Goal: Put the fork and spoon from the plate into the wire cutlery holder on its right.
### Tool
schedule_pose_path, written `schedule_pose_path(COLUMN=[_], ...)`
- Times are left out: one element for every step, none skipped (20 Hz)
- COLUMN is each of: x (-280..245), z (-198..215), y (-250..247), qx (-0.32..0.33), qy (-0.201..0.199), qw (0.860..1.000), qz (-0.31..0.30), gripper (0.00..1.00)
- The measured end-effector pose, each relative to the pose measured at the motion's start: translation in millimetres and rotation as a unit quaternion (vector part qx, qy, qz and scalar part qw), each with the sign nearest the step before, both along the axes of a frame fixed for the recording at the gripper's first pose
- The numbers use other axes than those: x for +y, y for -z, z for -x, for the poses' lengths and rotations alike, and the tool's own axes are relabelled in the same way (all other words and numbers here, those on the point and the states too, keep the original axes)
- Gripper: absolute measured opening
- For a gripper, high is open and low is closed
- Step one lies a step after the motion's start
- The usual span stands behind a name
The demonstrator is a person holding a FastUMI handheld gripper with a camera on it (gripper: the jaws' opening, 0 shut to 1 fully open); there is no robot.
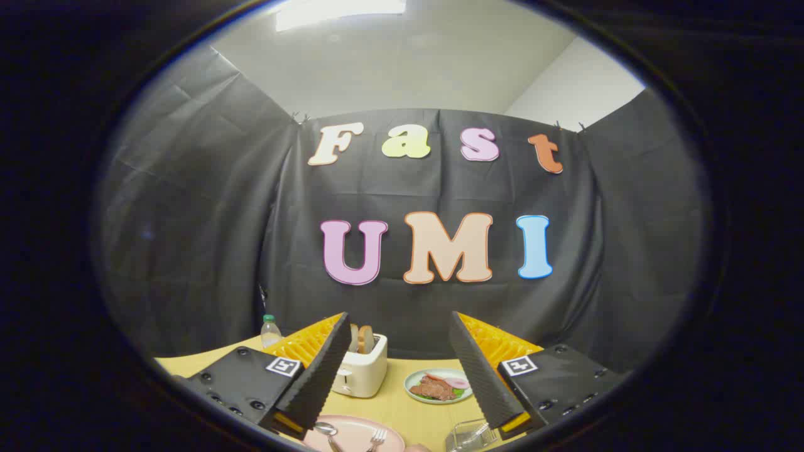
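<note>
My gripper (402, 376) stands open, high above the table, with nothing between its fingers. Below and between the fingers lies a pink plate (352, 433) on the yellow table (402, 402). A spoon (326, 430) rests on the plate's left part and a fork (377, 437) on its right part. To the right of the plate, just under the right finger, stands the wire cutlery holder (468, 435), only partly in sight.
A cream toaster (361, 370) with bread slices stands beyond the plate, behind the left finger. A small plate of food (438, 385) sits farther back, near the right finger. A plastic bottle (270, 331) stands at the table's far left.
</note>
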State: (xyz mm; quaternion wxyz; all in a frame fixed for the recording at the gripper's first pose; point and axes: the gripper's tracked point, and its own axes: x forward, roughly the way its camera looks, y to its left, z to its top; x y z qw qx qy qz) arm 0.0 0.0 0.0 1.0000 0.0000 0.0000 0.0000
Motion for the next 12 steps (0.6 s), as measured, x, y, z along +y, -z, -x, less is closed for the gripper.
schedule_pose_path(x=[0.1, 1.4, 0.8, -0.7, -1.2, -1.5, -1.3, -0.5, -0.5, -0.1, 0.6, 1.8], z=[0.9, 2.4, 2.1, 2.0, 3.1, 3.9, 3.8, 4.6, 5.2, 5.2, 5.1, 5.4], y=[0.2, 0.7, 1.2, 0.9, 2.1, 3.1, 6.4, 8.4, 10.2, 12.0, 13.9, 14.3], qx=[0.001, 0.002, 0.003, 0.003, 0.004, 0.006, 0.008, 0.011, 0.013, 0.014, 0.015, 0.014], qy=[-0.001, -0.004, -0.004, -0.003, -0.001, -0.001, -0.002, -0.002, -0.003, -0.004, -0.006, -0.008], qw=[1.000, 1.000, 1.000, 1.000, 1.000, 1.000, 1.000, 1.000, 1.000, 1.000, 1.000, 1.000], qz=[-0.002, -0.004, -0.006, -0.008, -0.009, -0.012, -0.013, -0.014, -0.014, -0.014, -0.013, -0.014], gripper=[1.00, 1.00, 1.00, 1.00, 1.00, 1.00, 1.00, 1.00, 1.00, 1.00, 1.00, 1.00])
